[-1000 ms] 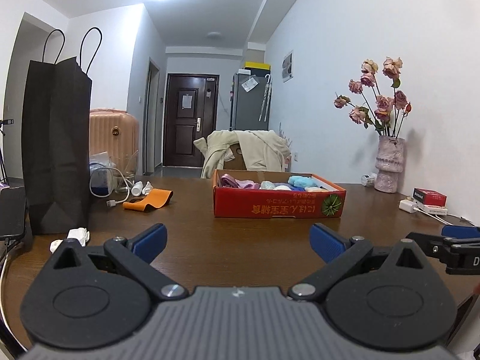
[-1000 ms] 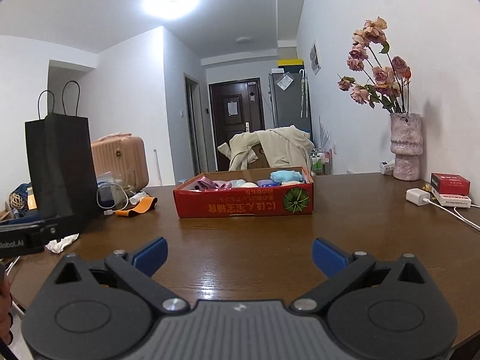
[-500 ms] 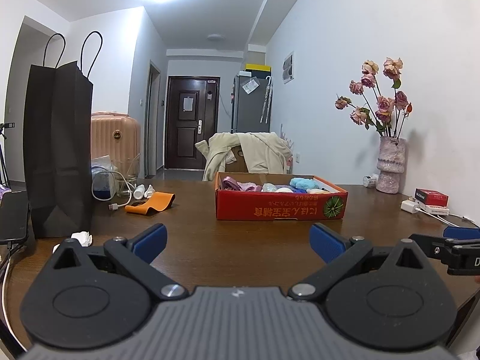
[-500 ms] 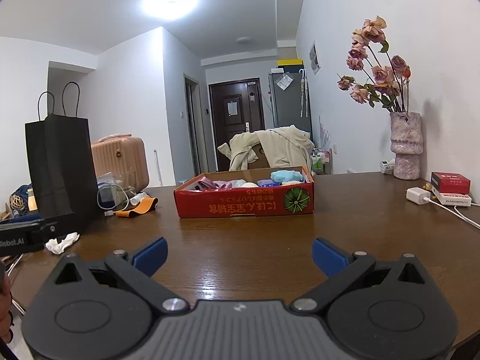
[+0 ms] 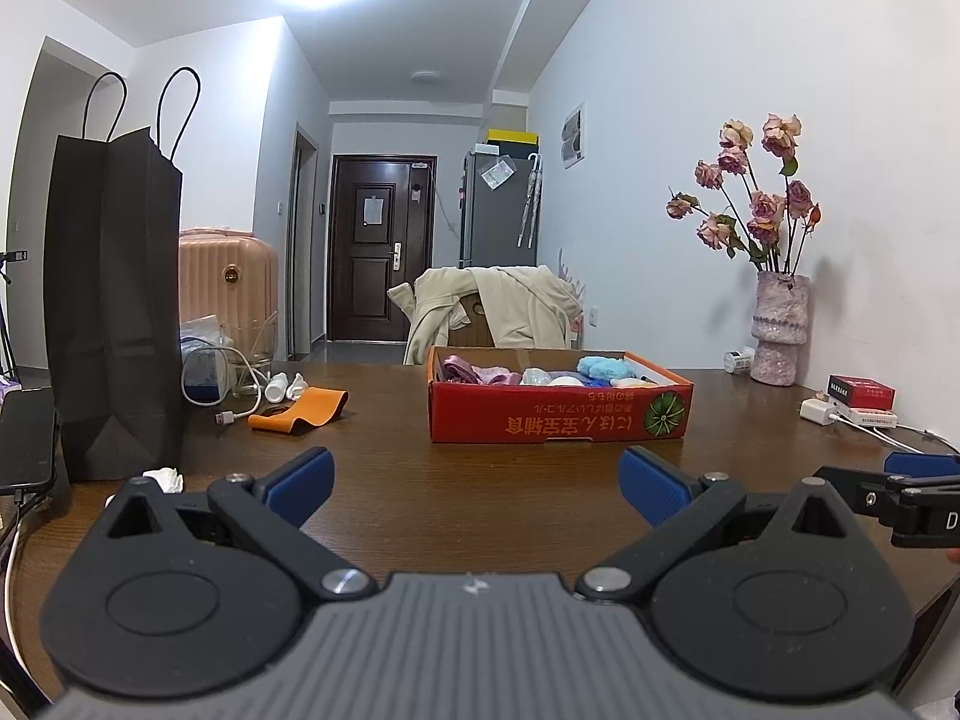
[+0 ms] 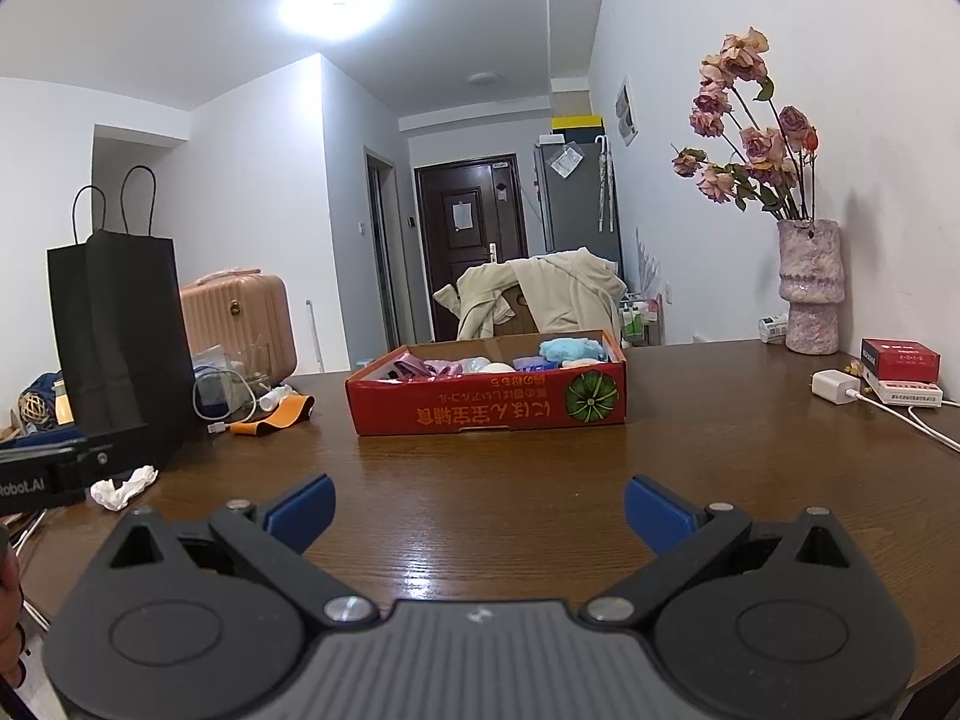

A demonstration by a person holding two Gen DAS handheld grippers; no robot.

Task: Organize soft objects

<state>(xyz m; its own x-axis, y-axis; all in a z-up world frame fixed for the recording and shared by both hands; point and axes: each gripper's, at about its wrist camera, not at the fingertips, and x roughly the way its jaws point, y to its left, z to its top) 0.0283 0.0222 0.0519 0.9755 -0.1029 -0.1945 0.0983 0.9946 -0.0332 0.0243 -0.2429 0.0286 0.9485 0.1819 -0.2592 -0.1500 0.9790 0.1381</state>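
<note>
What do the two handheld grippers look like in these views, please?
Both look alike. The left gripper and right gripper each have a ribbed grey body, black linkage arms with round discs and silver pivot screws, and blue ribbed pads. White lettering, partly cut off, marks the side of each.

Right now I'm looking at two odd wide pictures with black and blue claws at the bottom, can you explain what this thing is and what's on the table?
Each picture comes from a fisheye camera on a hand-held gripper; a person carries one in each hand. One view looks past the left gripper, the other past the right gripper. Both are open and hold nothing, hovering above a wooden table. On it sits a red box of soft things, including a blue fluffy piece. To the left stand a black bag, an orange band and a crumpled tissue. To the right are a vase of flowers and a charger.
</note>
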